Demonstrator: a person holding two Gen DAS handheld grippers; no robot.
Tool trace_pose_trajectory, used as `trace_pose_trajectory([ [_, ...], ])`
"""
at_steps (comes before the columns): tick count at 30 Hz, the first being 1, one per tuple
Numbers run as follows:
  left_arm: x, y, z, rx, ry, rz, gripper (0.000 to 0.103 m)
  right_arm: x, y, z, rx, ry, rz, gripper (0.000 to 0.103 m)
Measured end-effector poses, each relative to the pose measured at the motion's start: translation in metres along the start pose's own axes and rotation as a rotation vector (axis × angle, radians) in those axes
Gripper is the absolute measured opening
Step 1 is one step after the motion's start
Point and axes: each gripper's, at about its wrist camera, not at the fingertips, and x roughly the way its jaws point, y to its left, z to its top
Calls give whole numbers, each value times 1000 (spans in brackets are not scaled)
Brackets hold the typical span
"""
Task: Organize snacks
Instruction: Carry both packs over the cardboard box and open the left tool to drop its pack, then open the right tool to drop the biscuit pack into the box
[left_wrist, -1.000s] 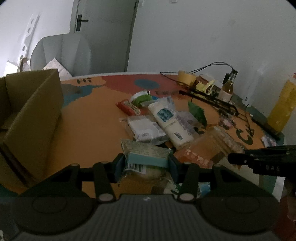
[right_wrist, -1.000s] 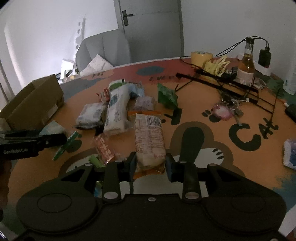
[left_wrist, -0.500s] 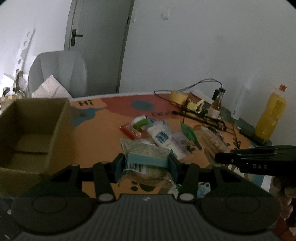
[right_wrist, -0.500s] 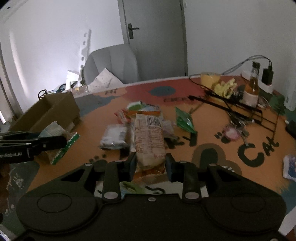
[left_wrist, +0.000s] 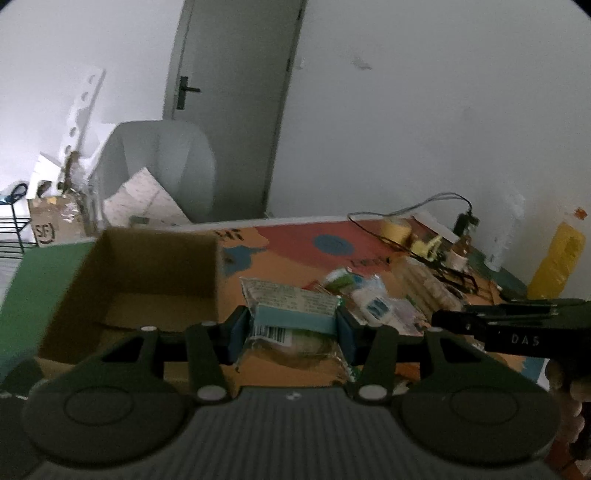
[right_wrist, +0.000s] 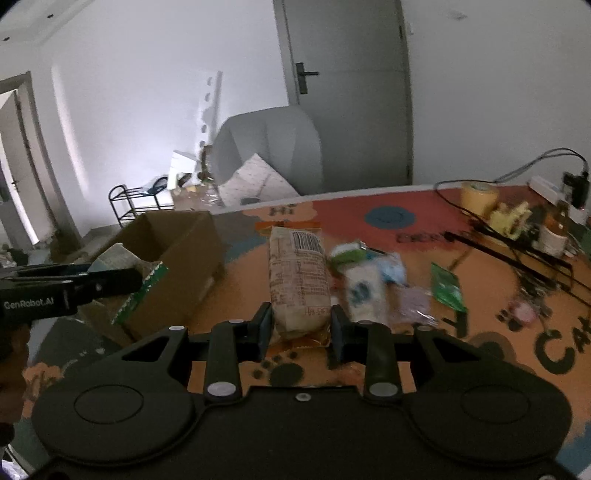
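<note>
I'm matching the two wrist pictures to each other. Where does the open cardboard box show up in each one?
Left wrist view: cardboard box at left centre, open top facing the camera, just beyond the left gripper.
Right wrist view: cardboard box at left of centre, partly behind the left gripper.
Shared landmark: the grey chair before the door.

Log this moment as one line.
left gripper: holds blue-banded clear packet | right gripper: holds tan packet | near brown cardboard box

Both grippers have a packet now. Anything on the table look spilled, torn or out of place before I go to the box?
Nothing spilled or torn that I can see. The remaining snacks lie in a loose jumble beside a tangle of cables; the cardboard box sits open.
</note>
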Motion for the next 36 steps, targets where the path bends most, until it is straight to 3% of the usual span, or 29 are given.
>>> trace_pose_trajectory([
  [12,-21,57,22,-59,-9,46,49,19,62,26,-15,-36,87,31],
  [30,7,113,30,-137,29,98,50,69,129,35,67,-72,90,31],
  [36,15,120,32,-134,53,111,56,83,138,26,134,-88,103,31],
])
